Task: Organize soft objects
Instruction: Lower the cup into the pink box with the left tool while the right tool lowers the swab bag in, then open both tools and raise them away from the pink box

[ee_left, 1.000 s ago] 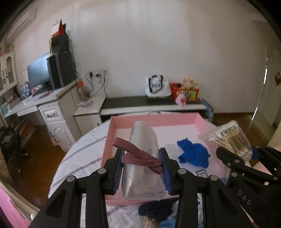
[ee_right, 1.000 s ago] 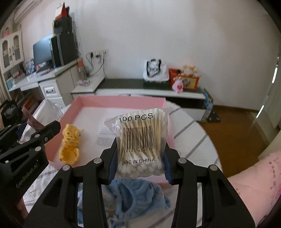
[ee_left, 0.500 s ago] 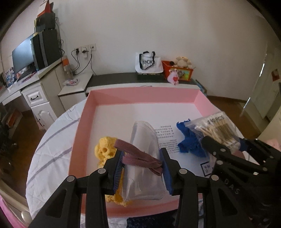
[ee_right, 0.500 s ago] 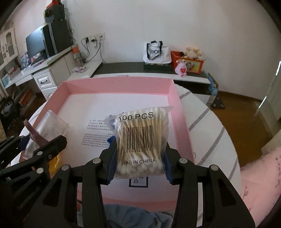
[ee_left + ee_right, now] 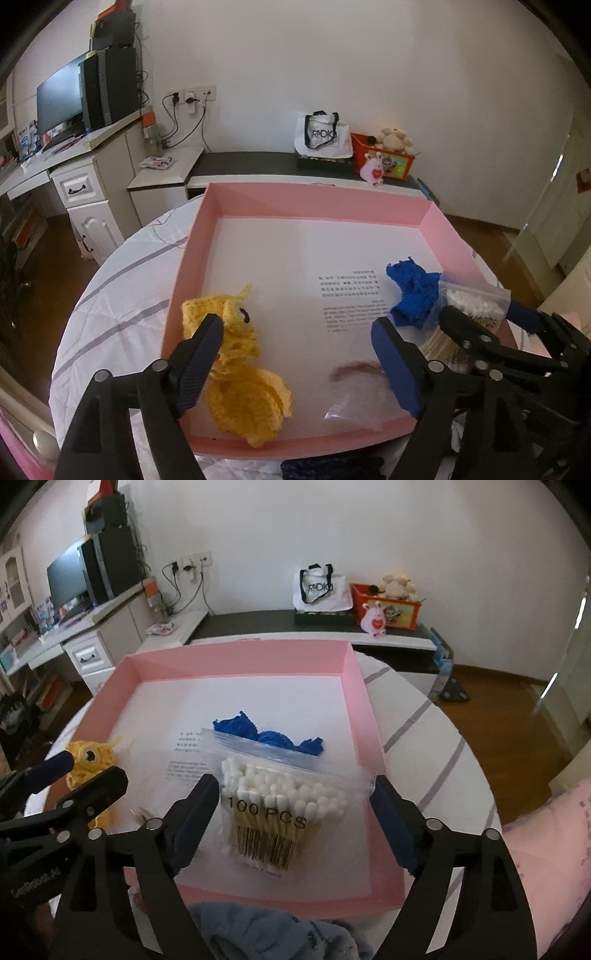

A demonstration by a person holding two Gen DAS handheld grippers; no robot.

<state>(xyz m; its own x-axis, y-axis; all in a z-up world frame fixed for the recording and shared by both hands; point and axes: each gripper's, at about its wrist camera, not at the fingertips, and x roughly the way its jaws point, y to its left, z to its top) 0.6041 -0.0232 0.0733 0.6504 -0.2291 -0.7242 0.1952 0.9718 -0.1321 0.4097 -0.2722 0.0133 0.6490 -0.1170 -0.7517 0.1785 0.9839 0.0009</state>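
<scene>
Both grippers hang over a pink tray on a round counter covered in a white cloth with grey stripes. The left gripper has its fingers spread wide with nothing between them. Below that gap, toward 5 o'clock in the left wrist view, a clear plastic bag with a maroon band lies blurred on the tray's white floor; whether it has settled cannot be told. A yellow crocheted toy lies in the tray at 7 o'clock, partly behind the left finger.

The right gripper is likewise spread wide, its fingers clear of the cotton swab bag, which lies between them on the tray floor near the front wall, the "100 PCS" print facing up. Just beyond the bag's zip edge, toward 12 o'clock, sits a blue crocheted piece; the bag appears to overlap it. The yellow toy shows at 9 o'clock in the right wrist view, inside the tray's left wall.

A light blue cloth lies on the counter just outside the tray's front wall at 6 o'clock, and a dark navy knitted item lies outside the front wall in the left wrist view.
</scene>
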